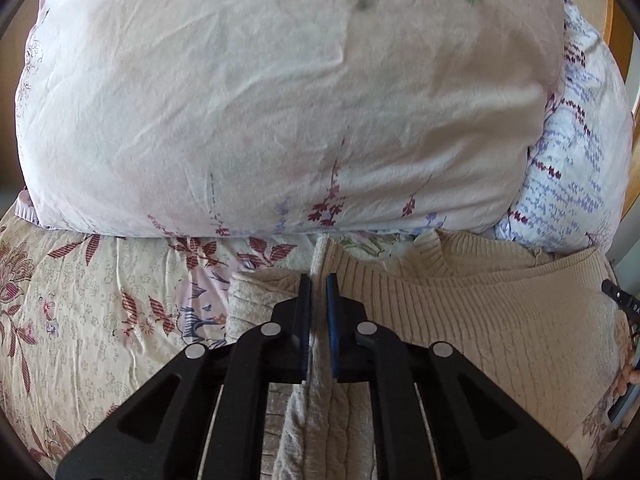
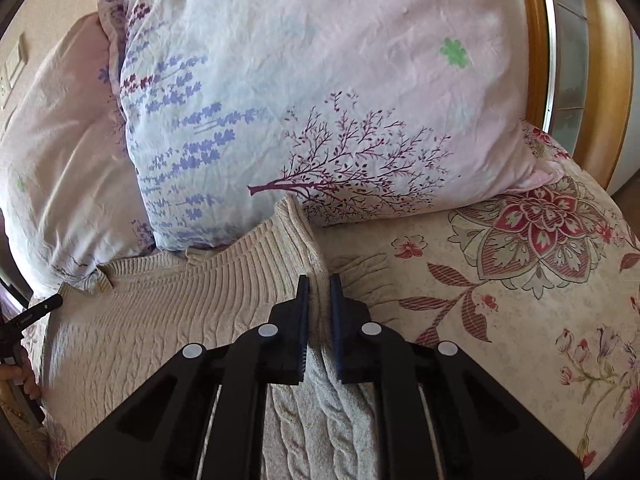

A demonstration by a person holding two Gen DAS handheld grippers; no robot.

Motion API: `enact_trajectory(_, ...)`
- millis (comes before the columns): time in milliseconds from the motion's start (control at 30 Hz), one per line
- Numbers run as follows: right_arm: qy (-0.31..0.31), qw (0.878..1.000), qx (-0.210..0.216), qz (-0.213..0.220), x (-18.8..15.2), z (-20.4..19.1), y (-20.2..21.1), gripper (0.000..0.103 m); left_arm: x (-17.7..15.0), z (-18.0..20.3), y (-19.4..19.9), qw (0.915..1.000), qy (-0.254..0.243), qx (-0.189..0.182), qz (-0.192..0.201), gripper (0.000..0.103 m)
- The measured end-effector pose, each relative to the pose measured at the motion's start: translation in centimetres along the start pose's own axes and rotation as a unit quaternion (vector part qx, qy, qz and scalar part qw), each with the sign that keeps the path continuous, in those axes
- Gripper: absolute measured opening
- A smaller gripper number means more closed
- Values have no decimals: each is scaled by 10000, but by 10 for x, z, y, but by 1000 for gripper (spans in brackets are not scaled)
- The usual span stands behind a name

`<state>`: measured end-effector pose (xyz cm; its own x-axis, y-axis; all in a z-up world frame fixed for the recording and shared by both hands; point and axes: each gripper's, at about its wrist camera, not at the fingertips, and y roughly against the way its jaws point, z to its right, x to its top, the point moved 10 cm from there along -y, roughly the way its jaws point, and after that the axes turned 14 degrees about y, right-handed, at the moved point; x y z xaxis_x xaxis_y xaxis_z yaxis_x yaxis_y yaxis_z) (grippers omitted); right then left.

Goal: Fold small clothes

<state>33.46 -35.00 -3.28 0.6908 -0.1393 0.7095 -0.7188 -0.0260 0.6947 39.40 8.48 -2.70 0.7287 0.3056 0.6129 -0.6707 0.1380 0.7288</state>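
A: Where is the beige knit sweater (image 1: 460,312) lying?

B: It is lying flat on the floral bedspread (image 1: 80,320), its collar at twelve o'clock, just under the pillows (image 1: 280,100).

A: And the tongs?

B: The left gripper (image 1: 319,292) is pinching a ridge of knit at the sweater's left shoulder edge, jaws nearly closed. The right gripper (image 2: 319,292) is doing likewise at the right shoulder edge, at six o'clock of its view.

A: How should the fold go?

B: I judge both hands should be lifting together, keeping the cloth taut and level, then carrying the shoulders toward the hem without letting the knit slip.
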Motion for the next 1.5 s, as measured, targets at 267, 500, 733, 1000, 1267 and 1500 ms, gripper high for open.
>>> enact_trajectory(267, -616, 9968, -87, -504, -24, 18, -15, 14, -4, -2, -26, 9994, 198, 64, -293, 9)
enact_trajectory(500, -642, 9965, 490, -217, -46, 18, 46, 54, -11, -22, 45, 9943, 521, -929, -27, 47)
enact_trajectory(733, -602, 9952, 704, -306, -80, 9, 67, 40, -53, -49, 78, 9956, 210, -918, -37, 47)
enact_trajectory(1000, -352, 9978, 547, -158, -81, 5, 75, 11, -89, -55, 66, 9963, 118, -766, -368, 19)
enact_trajectory(1267, -299, 9973, 612, -282, -82, -3, 75, 12, -98, -49, 68, 9986, -344, -352, -179, 35)
enact_trajectory(1500, -6, 9980, 553, -295, -84, -14, 73, 9, -103, -49, 73, 9987, -366, -329, -155, 15)
